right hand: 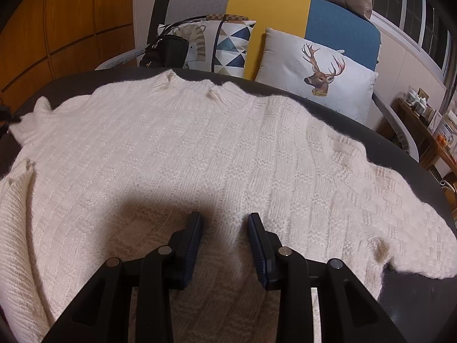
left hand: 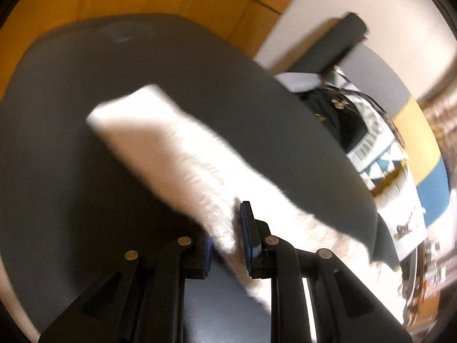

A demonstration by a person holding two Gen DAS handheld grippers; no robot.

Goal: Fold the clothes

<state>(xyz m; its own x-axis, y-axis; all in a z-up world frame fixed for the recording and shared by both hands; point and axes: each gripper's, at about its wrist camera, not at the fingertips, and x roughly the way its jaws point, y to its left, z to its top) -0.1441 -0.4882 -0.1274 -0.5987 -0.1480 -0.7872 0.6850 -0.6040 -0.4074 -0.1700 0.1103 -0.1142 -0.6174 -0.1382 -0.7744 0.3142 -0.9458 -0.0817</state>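
Sweater [right hand: 200, 154] flat on table [right hand: 400, 300], sleeve [left hand: 171, 148] pinched in left tool [left hand: 228, 245]

A dark grey table [right hand: 422, 300] is seen in front of a sofa [right hand: 337, 20] upholstered in grey, yellow and blue, on which a deer cushion [right hand: 320, 77] and a triangle-patterned cushion [right hand: 231, 45] are placed. Wooden wall panels [right hand: 65, 28] are seen at the left, windows [right hand: 414, 8] at the right.

Left hand-held gripper [left hand: 230, 238] clamping white sweater sleeve [left hand: 182, 154] (blurred), dark table [left hand: 85, 100]
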